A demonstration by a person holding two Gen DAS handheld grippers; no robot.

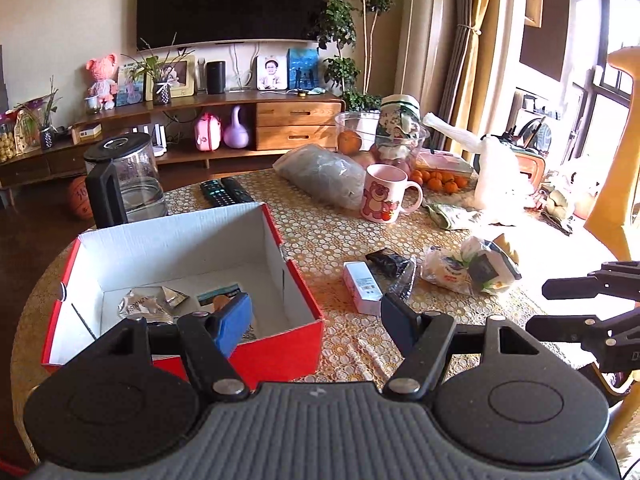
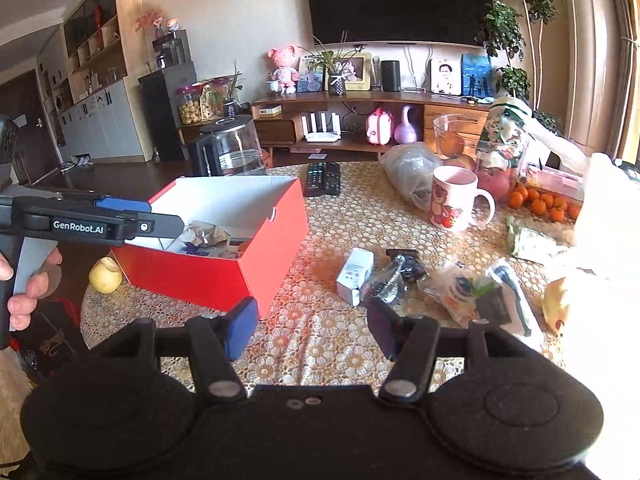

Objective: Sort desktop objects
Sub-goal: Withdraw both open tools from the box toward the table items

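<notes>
I see my black left gripper with blue pads point(image 1: 316, 322) spread wide, holding nothing; my matching black right gripper point(image 2: 310, 326) likewise gapes empty; bare fingers point(image 2: 24, 280) grip the left handle.

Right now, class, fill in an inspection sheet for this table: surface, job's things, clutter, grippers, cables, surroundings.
Surface: round table under a gold patterned cloth.
Job's things: open red box holding crumpled wrappers; white carton, black packet and snack bags lie loose beside it.
Clutter: pink mug, two remotes, kettle, oranges, yellow apple.
Grippers: left gripper open over the box edge; right gripper open, empty.
Cables: nothing seen on the table.
Surroundings: television, wooden cabinet, plants.
</notes>
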